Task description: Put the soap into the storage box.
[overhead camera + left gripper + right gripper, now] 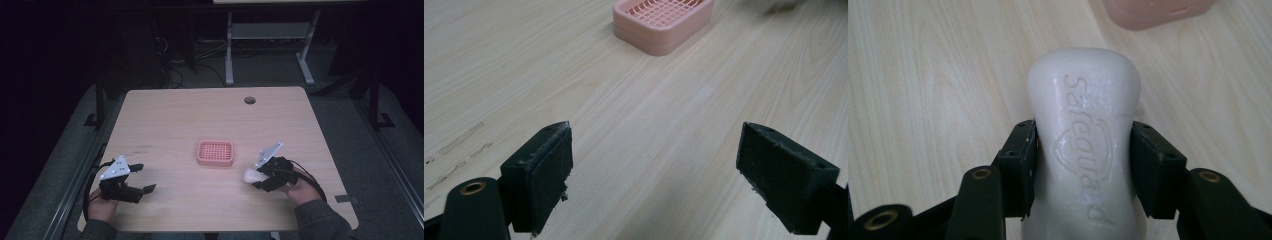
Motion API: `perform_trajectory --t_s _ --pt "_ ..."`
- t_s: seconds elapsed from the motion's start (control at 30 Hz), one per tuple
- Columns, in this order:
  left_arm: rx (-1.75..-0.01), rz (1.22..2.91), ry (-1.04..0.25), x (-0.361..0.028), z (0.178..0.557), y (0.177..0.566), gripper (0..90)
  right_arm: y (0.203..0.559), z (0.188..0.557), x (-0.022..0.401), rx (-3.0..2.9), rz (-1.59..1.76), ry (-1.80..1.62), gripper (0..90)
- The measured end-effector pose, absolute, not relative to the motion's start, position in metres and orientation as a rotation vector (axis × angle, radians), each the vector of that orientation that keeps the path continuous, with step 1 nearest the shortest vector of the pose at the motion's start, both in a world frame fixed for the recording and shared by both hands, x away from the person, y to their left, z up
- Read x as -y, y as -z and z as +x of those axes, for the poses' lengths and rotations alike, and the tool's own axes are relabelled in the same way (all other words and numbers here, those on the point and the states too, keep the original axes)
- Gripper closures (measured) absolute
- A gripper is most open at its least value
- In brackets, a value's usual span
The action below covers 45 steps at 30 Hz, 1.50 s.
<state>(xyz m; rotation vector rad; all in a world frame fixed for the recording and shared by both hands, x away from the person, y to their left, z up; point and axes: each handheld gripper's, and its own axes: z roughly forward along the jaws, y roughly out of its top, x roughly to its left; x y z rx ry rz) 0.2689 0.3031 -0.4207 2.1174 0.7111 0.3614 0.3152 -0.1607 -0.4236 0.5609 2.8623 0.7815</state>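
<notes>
Gripping a white bar of soap, the right hand-held gripper has its two black jaws pressed against the bar's long sides, one on each flank, so the bar is clamped between them. In the right gripper view the soap's upper face shows an embossed brand word and a shield mark, and the bar's rounded end juts out past the jaw tips over the pale wooden counter. In the high view the same soap sticks out to the left of the right hand-held gripper, at the near right part of the counter, with the person's right hand behind it. Whether the bar touches the wood or is just above it I cannot tell

A pink soap dish with a slotted grid top sits near the middle of the counter, just to the left of and a little farther away than the soap, apart from it. Its near edge shows blurred at the top of the right gripper view

The left hand-held gripper rests at the near left, held by the left hand, well apart from the dish. Its jaws stand wide apart with nothing between them, and in the left gripper view bare wood lies between the pads, with the pink dish farther off

A round cable hole sits near the far edge of the counter
</notes>
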Motion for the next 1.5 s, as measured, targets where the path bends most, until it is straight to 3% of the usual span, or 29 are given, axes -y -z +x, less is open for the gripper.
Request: perform_trajectory --t_s 1.5 --pt "-0.711 2.113 -0.364 -0.305 0.269 0.42 14.8 0.398 0.368 0.112 -2.924 0.418 -0.751 48.3"
